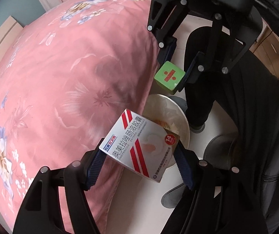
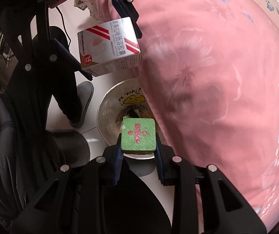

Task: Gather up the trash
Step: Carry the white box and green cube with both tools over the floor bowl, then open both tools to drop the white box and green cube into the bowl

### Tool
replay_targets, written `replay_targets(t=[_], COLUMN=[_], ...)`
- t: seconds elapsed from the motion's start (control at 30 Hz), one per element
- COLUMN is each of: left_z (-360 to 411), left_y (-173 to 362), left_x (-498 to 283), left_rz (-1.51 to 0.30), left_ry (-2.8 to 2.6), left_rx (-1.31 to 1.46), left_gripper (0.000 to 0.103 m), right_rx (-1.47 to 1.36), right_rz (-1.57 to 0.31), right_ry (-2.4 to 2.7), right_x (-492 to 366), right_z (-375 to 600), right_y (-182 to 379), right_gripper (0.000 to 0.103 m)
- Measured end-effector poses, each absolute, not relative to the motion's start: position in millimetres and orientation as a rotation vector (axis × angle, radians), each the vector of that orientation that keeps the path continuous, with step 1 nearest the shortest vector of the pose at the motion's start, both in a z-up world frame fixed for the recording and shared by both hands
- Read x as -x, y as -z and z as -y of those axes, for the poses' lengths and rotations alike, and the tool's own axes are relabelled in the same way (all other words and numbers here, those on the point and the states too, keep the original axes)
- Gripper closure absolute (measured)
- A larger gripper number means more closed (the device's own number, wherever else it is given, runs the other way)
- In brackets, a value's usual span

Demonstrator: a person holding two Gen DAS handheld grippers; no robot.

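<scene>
Closest to us, our left tool is closed on a white medicine box with red stripes, its blue ribbed pads pressed to the box's two opposite sides so the box hangs tilted in the air. Our right tool is likewise clamped on a green cube with a red division sign on its top face, one pad on each side. Just below both held things we see the round bin standing on the pale floor, lined with a clear bag and printed with a yellow cartoon figure; the cube hangs over its near rim and the box over its far rim in the right wrist view. The bin sits tight against the edge of the bed, whose pink floral cover fills the far side of both views. Beside the bin are the person's dark trouser legs and grey slippers.
</scene>
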State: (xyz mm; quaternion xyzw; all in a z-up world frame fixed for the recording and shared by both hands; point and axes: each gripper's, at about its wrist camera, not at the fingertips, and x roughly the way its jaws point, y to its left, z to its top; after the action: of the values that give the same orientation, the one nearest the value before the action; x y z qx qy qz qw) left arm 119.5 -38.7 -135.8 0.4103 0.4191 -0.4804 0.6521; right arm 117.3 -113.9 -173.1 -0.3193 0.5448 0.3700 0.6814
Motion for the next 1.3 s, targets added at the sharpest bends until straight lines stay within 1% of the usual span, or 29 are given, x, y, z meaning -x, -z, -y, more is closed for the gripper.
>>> replay_targets(t=[0.53,1.0,1.07,1.1,1.13,1.17,1.2,1.3], left_z=[41,53,57,59,59,61,62,65], left_y=[168,207,213,215,217,218,218,217], left_x=[-131,-148,-147,-146,-145,-145,-145,-148], left_rz=[-0.967,-1.036,-1.051,-1.054,-1.057,-1.058,-1.06,-1.062], left_ry=[1.206,1.223,1.227,1.228,1.229,1.23,1.23,1.227], left_rx=[-0.936,-0.955,-0.967,-0.976,-0.979,-0.982,-0.98,-0.97], left_gripper=[0.033,0.033,0.033,0.033,0.033,0.033,0.033,0.033], right_rx=[0.664,0.624,0.627,0.619,0.614,0.61,0.606,0.602], right_rz=[-1.307,-1.336,-1.33,-1.324,-1.311,-1.302,-1.29,-1.268], right_ry=[-0.793,-0.804,-0.792,-0.781,-0.763,-0.747,-0.741,-0.719], right_x=[-140,-159,-161,-162,-164,-164,-164,-164], right_z=[117,125,127,128,132,134,137,146], right_y=[201,219,219,218,215,212,209,198], right_gripper=[0.072,0.072,0.071,0.065,0.047,0.04,0.037,0.036])
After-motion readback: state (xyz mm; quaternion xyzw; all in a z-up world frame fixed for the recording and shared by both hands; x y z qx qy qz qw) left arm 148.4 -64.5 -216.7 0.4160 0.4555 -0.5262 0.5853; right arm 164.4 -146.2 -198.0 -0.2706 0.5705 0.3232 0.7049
